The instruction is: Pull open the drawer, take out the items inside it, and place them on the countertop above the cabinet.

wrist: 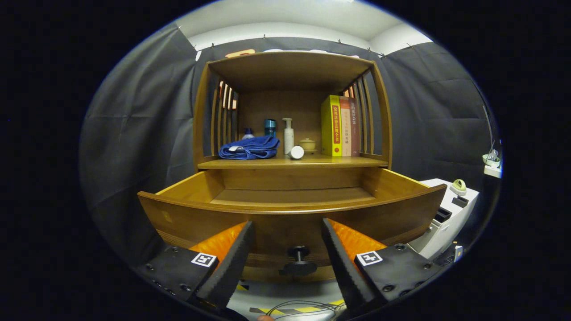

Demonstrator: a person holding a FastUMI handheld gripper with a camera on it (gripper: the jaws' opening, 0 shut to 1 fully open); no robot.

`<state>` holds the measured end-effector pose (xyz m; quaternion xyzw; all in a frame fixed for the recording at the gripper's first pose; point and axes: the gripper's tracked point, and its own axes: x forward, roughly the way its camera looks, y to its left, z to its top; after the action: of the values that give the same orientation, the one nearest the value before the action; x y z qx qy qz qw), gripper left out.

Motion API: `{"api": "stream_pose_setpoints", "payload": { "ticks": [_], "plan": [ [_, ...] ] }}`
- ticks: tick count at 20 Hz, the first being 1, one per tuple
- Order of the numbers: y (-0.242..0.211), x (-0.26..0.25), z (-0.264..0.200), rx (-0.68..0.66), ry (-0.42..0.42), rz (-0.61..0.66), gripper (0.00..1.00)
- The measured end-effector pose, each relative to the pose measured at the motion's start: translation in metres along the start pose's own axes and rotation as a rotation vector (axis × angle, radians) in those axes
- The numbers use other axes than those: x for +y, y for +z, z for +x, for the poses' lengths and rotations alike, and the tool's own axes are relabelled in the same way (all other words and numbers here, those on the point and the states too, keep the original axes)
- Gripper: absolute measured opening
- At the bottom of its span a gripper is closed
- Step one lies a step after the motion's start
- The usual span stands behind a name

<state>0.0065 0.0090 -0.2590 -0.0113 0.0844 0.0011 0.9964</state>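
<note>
One drawer (285, 214) stands pulled out toward me, and everything I say is placed from it. My gripper (287, 240) has its jaws spread wide and empty, just in front of the drawer's front panel, with the knob (299, 257) between them. The drawer floor I can see looks bare; its near part is hidden behind the panel. The blue towel (250, 148) lies above and behind the drawer on the tabletop, left of the white bottle (288, 135). Any remaining item, I judge, lies down past the panel.
</note>
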Motion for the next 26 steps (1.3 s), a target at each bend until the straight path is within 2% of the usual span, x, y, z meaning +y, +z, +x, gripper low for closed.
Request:
{"api": "stream_pose_setpoints", "payload": {
  "ticks": [4,14,26],
  "plan": [
    [0.000,0.002,0.003,0.006,0.014,0.014,0.98],
    [0.019,-0.010,0.052,-0.003,0.045,0.032,0.98],
    [0.017,-0.012,0.104,0.030,0.085,0.054,0.98]
  ]
}}
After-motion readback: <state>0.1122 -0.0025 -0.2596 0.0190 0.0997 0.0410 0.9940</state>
